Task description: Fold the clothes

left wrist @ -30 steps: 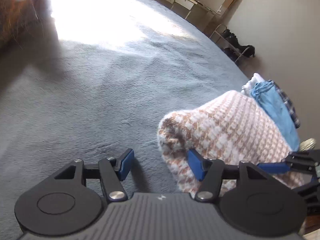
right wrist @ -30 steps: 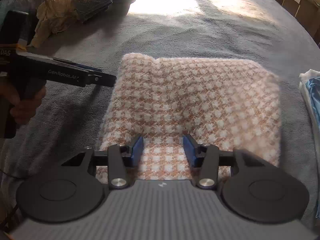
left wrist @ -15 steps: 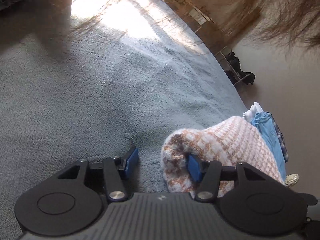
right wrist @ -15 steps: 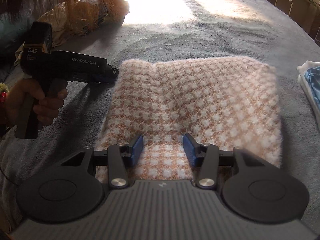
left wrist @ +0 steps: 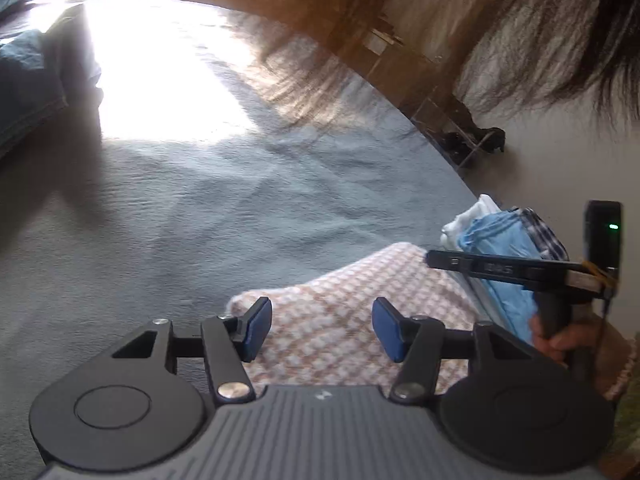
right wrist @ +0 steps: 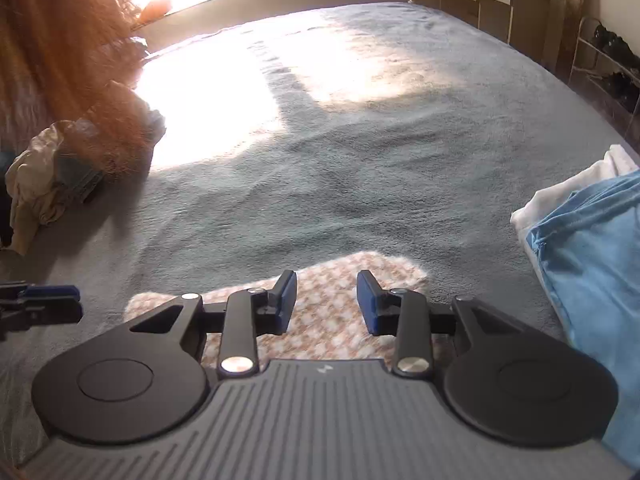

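A folded pink-and-white checked knit garment point(left wrist: 340, 320) lies on the grey bedspread point(left wrist: 240, 200). My left gripper point(left wrist: 322, 328) is open above its near edge, holding nothing. In the right wrist view the same garment point(right wrist: 332, 312) lies under my right gripper point(right wrist: 327, 302), which is open and empty. The right gripper also shows in the left wrist view point(left wrist: 520, 270), over the garment's right side. The left gripper's tip shows at the left edge of the right wrist view point(right wrist: 40, 304).
A stack of folded clothes with a light blue piece on top point(right wrist: 592, 248) lies right of the garment. A crumpled pile of clothes point(right wrist: 52, 176) lies at the left. A shoe rack point(right wrist: 608, 64) and desk stand past the bed's far right edge.
Both grippers have lifted and pulled back, so less of the checked garment shows. The left gripper has swung right, over the garment's edge. Both stay open.
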`<move>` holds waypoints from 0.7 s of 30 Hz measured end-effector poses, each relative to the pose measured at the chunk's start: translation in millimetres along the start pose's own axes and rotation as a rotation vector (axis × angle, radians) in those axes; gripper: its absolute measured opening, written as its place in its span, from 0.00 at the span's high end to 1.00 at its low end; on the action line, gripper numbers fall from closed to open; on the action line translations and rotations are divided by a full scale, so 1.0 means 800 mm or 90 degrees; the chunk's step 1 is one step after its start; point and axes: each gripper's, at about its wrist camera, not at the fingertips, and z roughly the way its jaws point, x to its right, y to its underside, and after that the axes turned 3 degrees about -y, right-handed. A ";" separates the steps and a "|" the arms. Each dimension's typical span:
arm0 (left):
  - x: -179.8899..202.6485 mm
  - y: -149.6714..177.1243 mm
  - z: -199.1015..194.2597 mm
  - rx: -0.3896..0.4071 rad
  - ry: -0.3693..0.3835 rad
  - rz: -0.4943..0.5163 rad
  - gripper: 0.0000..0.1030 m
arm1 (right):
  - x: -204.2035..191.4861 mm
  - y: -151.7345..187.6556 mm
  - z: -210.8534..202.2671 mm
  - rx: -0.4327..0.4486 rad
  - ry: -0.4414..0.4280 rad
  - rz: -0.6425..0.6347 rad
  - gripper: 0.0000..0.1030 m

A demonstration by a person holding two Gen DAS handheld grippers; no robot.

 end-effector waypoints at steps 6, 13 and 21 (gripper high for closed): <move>0.037 0.018 0.050 -0.098 -0.061 0.012 0.46 | 0.018 0.008 0.029 -0.073 0.012 -0.050 0.81; 0.060 0.011 0.067 -0.185 -0.134 0.047 0.45 | -0.022 0.028 -0.071 -0.120 -0.057 -0.082 0.80; 0.103 0.007 0.095 -0.280 -0.234 0.118 0.35 | -0.049 0.093 -0.056 -0.221 -0.020 -0.096 0.81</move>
